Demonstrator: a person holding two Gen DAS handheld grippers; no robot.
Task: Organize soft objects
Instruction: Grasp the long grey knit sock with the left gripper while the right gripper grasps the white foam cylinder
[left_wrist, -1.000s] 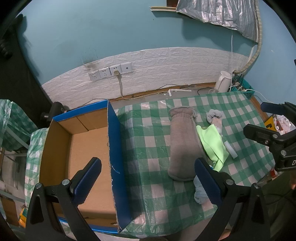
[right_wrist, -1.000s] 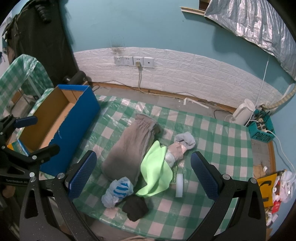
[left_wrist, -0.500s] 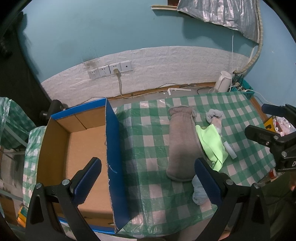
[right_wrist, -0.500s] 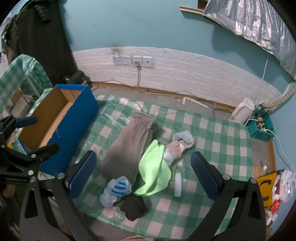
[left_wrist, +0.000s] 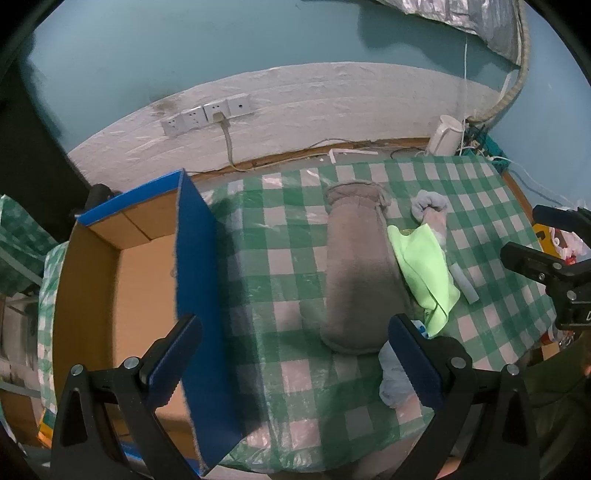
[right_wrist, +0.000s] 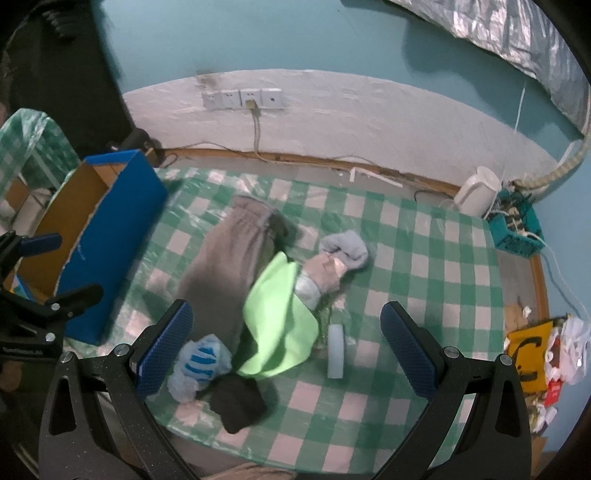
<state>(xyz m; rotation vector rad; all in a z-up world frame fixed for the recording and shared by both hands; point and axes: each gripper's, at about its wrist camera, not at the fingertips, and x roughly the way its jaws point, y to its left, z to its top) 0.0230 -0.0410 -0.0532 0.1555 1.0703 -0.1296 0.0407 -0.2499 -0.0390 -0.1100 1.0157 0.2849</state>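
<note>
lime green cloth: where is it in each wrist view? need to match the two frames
Left wrist view: the lime green cloth lies right of centre, against the right edge of the long grey garment.
Right wrist view: the same cloth sits at centre, between the open fingers, overlapping the grey garment.
Shared landmark: the blue cardboard box, left of the garment in both views.

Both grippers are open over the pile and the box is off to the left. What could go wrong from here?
The green cloth drapes over the grey garment, so a grab may drag both. The black item and striped sock lie near the table's front edge and could get knocked off. The white cylinder might roll.
</note>
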